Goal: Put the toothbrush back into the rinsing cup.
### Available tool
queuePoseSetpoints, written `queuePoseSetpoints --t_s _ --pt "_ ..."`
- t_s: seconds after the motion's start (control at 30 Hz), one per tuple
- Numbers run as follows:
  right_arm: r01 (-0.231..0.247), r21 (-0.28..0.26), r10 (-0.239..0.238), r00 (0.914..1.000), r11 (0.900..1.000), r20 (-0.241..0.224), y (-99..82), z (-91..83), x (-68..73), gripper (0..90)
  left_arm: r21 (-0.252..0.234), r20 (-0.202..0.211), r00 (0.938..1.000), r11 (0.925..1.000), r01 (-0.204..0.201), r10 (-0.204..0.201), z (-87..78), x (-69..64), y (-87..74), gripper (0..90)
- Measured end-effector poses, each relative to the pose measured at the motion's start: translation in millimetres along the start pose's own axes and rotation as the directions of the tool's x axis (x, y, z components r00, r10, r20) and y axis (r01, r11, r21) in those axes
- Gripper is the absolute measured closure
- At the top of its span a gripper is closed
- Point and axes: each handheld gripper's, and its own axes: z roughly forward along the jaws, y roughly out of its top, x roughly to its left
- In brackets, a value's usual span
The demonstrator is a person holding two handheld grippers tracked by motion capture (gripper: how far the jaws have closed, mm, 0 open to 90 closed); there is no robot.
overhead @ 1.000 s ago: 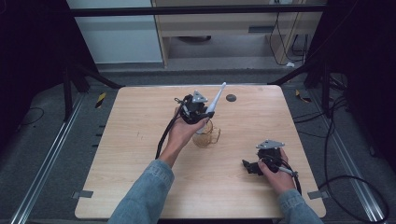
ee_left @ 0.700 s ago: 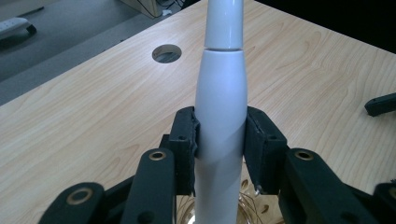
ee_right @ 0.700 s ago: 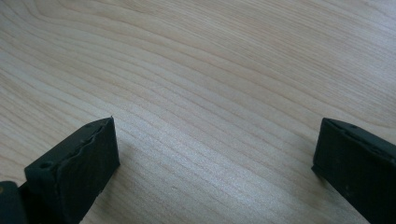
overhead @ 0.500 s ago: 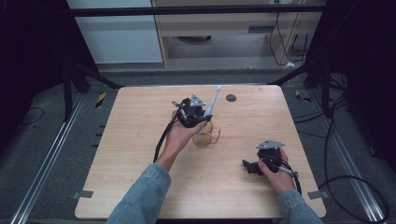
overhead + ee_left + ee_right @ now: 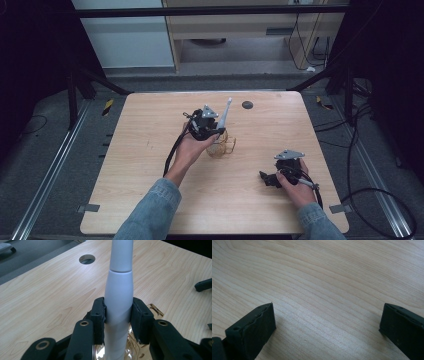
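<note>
Pinching the white handle (image 5: 118,302) upright at frame centre, your left gripper (image 5: 206,124) hung directly over the glass cup (image 5: 221,146); right gripper (image 5: 280,175) lay spread, lower right.

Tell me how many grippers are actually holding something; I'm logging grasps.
1. The left gripper, above a clear glass mid-table, is clamped on a white toothbrush-like handle. The right gripper, near the table's right front, is open over bare wood.

A pale, square wooden table (image 5: 150,150) with rounded corners has a small round dark hole (image 5: 247,104) near its far edge. A clear, amber-tinted glass container (image 5: 222,146) stands near the middle, on the person's side of that hole.
</note>
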Motion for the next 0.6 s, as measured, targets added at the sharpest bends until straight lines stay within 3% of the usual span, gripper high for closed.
queuePoseSetpoints --t_s 0.6 --pt "0.001 0.001 -0.001 1.0000 1.0000 0.000 0.0 0.0 -0.1 0.3 0.010 0.002 1.0000 0.9999 0.002 -0.002 2.5 0.5 -4.8 65.9"
